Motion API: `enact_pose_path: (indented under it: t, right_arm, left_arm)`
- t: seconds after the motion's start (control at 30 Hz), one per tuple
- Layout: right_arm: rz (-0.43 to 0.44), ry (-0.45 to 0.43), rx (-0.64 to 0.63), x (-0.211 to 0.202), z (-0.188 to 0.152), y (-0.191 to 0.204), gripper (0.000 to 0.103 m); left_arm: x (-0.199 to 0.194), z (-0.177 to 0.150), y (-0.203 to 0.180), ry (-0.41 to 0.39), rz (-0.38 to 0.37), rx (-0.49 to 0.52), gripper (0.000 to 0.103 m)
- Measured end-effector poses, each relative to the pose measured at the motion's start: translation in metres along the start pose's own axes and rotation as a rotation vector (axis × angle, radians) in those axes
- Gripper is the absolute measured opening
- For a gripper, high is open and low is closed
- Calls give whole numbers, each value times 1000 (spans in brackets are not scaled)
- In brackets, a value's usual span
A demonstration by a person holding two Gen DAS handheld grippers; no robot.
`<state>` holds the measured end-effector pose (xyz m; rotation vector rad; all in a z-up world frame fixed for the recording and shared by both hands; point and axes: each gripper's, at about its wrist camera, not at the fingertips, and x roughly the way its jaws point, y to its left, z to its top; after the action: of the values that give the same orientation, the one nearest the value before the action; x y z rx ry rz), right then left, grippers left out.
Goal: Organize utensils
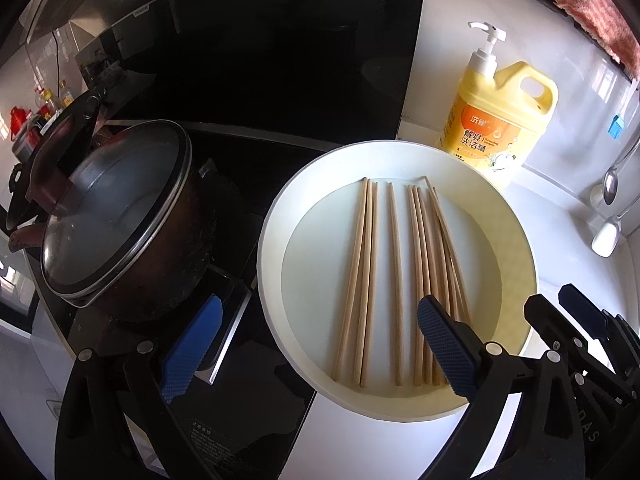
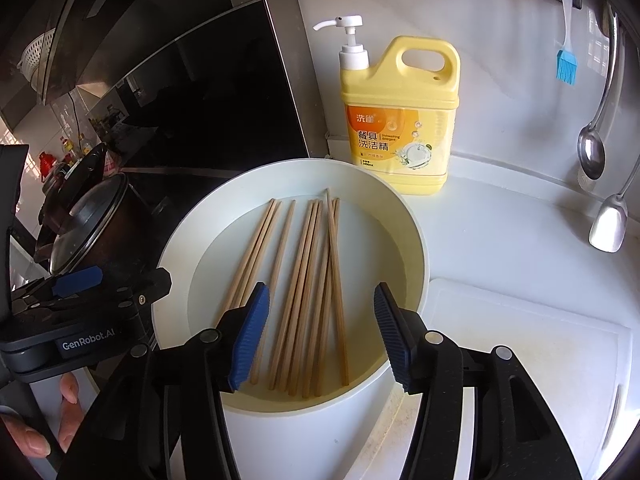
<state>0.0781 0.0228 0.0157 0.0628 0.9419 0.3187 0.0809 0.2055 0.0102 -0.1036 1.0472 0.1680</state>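
Note:
Several wooden chopsticks [image 1: 394,280] [image 2: 304,280] lie roughly side by side in a shallow round white basin [image 1: 272,216] [image 2: 416,232] on the counter. My left gripper [image 1: 320,344] hovers over the basin's near-left side, wide open and empty, one blue pad above the stove and the other above the right-hand chopsticks. My right gripper [image 2: 322,340] is open above the near ends of the right-hand bunch, its pads clear of them. Each gripper also shows in the other's view: the right gripper [image 1: 580,320] at the right edge and the left gripper [image 2: 76,280] at the left, with a person's hand [image 2: 68,408] below it.
A dark pot with a glass lid [image 1: 116,208] [image 2: 88,232] sits on the black stove [image 1: 240,400] left of the basin. A yellow detergent pump bottle [image 1: 496,116] [image 2: 400,120] stands behind the basin. A white cutting board [image 2: 520,340] lies right. Spoons [image 2: 591,152] and a blue brush [image 2: 566,66] hang on the wall.

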Motion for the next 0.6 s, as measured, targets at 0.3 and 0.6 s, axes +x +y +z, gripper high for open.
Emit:
enact_pose_path:
  t: [0.3,0.6]
  right_arm:
    - [-10,-8,3,-4,1,-1,53]
    - [-22,-13,-9,-8,2,1,53]
  left_arm:
    - [-1,-1,4,9,10,-13,97]
    - [-4,-1,3,13,30,-8,97]
